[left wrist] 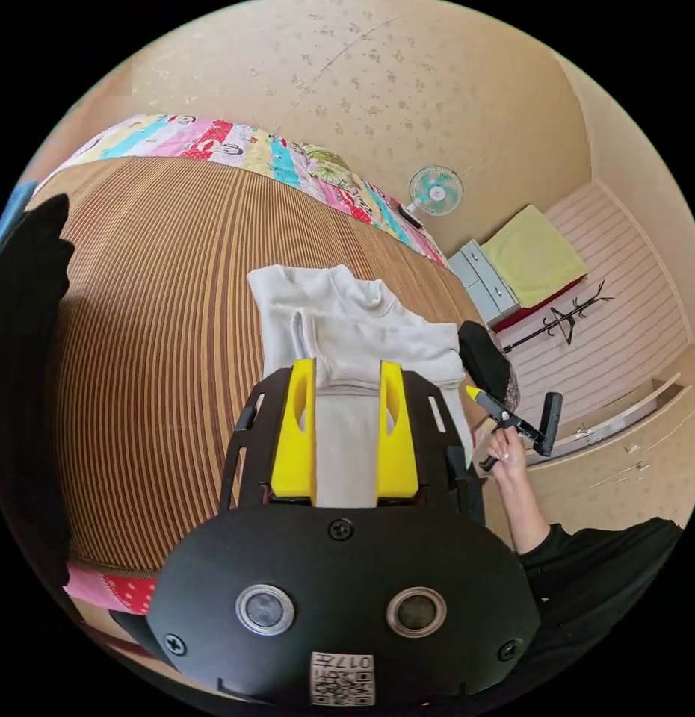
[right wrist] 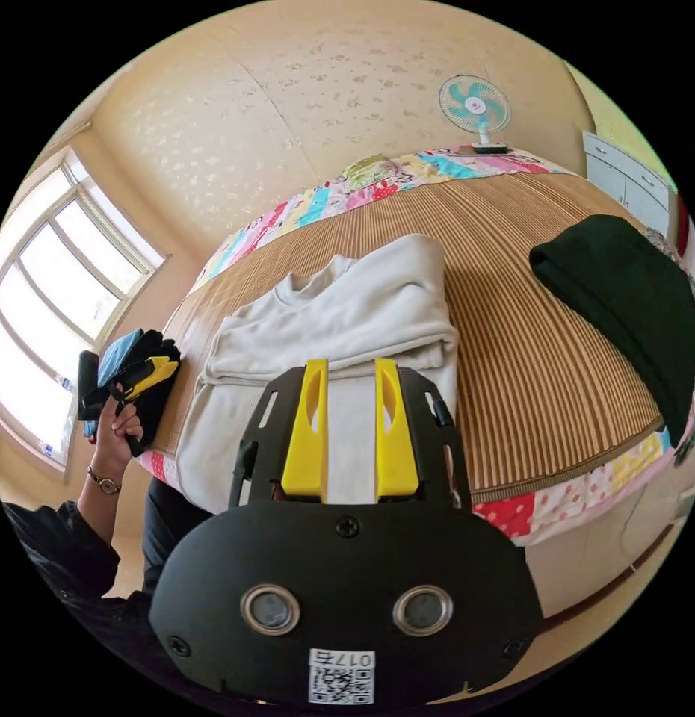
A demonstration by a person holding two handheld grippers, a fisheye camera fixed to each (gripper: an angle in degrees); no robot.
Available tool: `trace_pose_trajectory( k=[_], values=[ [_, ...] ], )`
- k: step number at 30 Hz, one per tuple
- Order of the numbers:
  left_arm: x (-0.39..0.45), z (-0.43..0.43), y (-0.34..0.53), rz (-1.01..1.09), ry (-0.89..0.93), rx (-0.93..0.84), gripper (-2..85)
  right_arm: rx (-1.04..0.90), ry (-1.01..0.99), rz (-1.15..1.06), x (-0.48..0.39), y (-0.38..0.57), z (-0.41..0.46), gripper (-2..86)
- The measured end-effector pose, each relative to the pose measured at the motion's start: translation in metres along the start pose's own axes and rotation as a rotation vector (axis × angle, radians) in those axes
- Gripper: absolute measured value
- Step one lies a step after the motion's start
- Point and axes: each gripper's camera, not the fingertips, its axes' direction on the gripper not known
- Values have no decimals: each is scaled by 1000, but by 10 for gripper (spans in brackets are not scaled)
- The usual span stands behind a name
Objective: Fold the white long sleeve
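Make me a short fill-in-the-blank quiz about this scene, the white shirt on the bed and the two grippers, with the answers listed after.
1. The white long sleeve lies on a striped ____ mat.
2. The jaws of the left gripper and the right gripper are coloured ____.
3. Both grippers are ____, holding nothing.
4. Against the wall behind the bed stands a small ____ with teal blades.

Answers: brown; yellow; open; fan

Beige walls [right wrist: 288,97], bright window [right wrist: 48,299]
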Motion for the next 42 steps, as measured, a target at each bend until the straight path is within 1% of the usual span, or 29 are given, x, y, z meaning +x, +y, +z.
trace_pose_trajectory(
  k=[3,5,7,9,10,11,12,13,14,16,18,19,21,23,24,25,26,27,29,31,33,35,36,38,39,42],
  values=[
    [9,53,-33,35,-134,-43,123,80,57,104,38,-16,-13,95],
    [5,101,-44,4,-235,-133,113,57,98,178,59,-22,-7,97],
    [3,127,-43,-1,-307,-185,92,44,104,214,68,-20,-2,97],
    [9,129,-45,16,-344,-178,60,43,79,211,72,-17,2,97],
    [14,119,-46,27,-289,-143,32,39,68,209,73,-15,4,97],
    [20,98,-47,59,-175,-53,25,51,56,199,73,-14,2,98],
    [23,88,-47,76,-127,-10,22,66,50,189,72,-13,0,98],
    [23,70,-47,69,-100,49,19,104,43,166,71,-11,-3,99],
    [18,58,-46,33,-117,94,20,131,48,149,70,-10,-4,100],
    [2,56,-46,-21,-162,119,29,114,64,141,74,-10,4,103],
    [-23,71,-48,-99,-202,64,55,38,56,134,82,-10,24,104],
    [-39,83,-49,-165,-172,2,82,-20,40,147,89,-8,38,100],
    [-46,90,-47,-212,-104,1,113,4,5,180,97,0,38,94],
    [-22,92,-50,-157,-104,78,114,55,14,178,98,10,28,87],
    [-12,95,-53,-128,-105,89,114,63,20,170,97,12,28,85],
    [12,107,-64,-48,-82,88,114,89,37,150,95,17,28,83],
    [37,130,-79,39,-23,44,115,115,55,130,93,22,28,81],
    [50,144,-88,79,17,3,117,126,60,122,93,25,28,80],
    [103,215,-121,209,156,-204,131,170,57,100,96,35,26,76],
    [146,263,-137,301,186,-297,135,201,23,114,104,43,25,71],
    [186,303,-146,384,160,-332,135,233,-20,130,114,50,21,61],
    [228,358,-152,455,98,-389,129,278,-73,169,128,59,15,34],
    [235,372,-152,465,79,-408,113,304,-70,199,132,62,12,30],
    [250,415,-151,472,-7,-457,54,376,-118,270,148,75,3,20],
    [252,421,-152,471,-6,-457,41,371,-137,272,151,76,3,19],
    [245,428,-160,388,132,-392,36,341,-178,259,155,71,3,26]
  ],
)
